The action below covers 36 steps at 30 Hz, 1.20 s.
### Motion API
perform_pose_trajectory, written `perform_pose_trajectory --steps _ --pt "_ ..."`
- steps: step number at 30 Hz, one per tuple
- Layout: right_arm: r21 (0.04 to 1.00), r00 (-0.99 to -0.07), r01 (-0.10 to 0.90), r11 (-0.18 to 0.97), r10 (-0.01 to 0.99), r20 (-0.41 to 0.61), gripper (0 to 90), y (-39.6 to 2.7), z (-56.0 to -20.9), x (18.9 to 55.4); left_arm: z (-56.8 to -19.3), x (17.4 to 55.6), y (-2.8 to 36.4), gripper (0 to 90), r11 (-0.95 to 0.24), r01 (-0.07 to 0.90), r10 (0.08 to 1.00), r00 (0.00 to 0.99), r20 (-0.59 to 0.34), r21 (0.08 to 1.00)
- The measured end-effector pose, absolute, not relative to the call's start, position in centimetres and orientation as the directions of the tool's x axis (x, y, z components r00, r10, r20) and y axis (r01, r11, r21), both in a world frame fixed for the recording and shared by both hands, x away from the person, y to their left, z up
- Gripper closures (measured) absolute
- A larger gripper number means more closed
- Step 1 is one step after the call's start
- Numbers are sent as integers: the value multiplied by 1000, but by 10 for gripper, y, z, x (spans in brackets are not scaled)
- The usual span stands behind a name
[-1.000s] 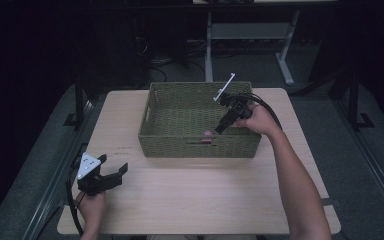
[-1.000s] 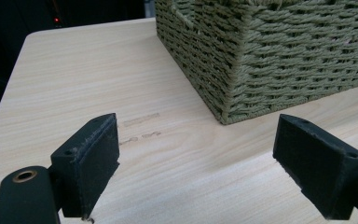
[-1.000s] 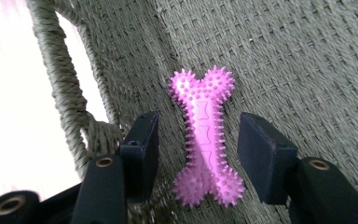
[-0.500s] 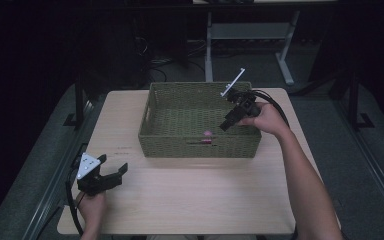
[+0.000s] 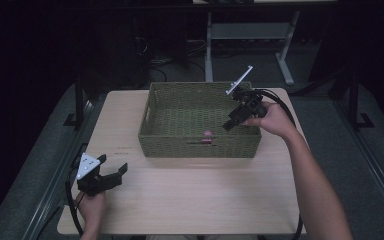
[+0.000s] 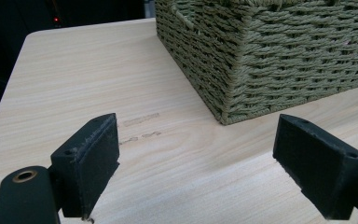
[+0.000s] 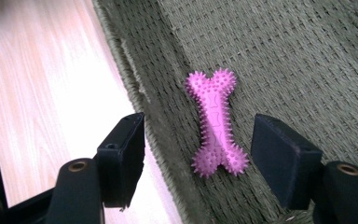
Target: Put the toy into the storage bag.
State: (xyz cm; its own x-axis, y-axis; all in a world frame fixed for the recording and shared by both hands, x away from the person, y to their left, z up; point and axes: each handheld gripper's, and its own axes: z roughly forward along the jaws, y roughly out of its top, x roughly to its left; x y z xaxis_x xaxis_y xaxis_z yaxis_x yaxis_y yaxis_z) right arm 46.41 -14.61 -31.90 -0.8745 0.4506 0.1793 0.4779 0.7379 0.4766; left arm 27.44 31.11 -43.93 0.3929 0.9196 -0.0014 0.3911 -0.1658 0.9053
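We take the woven basket (image 5: 200, 145) as landmark. The pink spiked bone toy (image 7: 216, 122) lies flat on the basket floor, close against the near wall, roughly mid-length of that wall; from the high view it shows as a small pink spot (image 5: 208, 135) just behind the front rim.

The right gripper (image 5: 230, 124) hangs over the basket's right part, pointing down and in; jaws apart, nothing between them. In the right gripper view the toy sits in the gap between the two black jaws but below them, not touching.

The left gripper (image 5: 114, 175) rests on the table (image 5: 205, 200) well in front of the basket's left corner, jaws wide apart, empty.

Handling, our guess: toy looks like soft rubber, light, squashy, nubs give good grip, not fragile. Best hold is across the narrow waist, between the knobbed ends. The near wall sits just beside it, so one jaw has little room on that side; it may snag the weave.
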Motion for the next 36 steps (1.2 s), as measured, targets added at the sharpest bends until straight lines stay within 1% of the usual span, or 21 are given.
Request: perform_pose_trajectory --steps 5,8,16,21,36 --pt "488 -872 481 728 455 181 323 -150 -315 457 -439 275 310 139 -171 391 919 394 4 904" --pt "507 -878 472 722 440 190 320 -151 -313 451 -440 275 310 139 -173 393 919 394 4 903" --pt "511 -883 461 726 433 181 300 -152 -310 439 -440 275 310 139 -172 392 919 394 4 904" --pt "522 -889 447 726 423 174 293 -153 -310 431 -440 275 310 139 -173 393 918 396 3 903" --pt "550 -888 448 705 419 187 284 -164 -314 412 -440 275 310 139 -176 393 920 393 8 903"
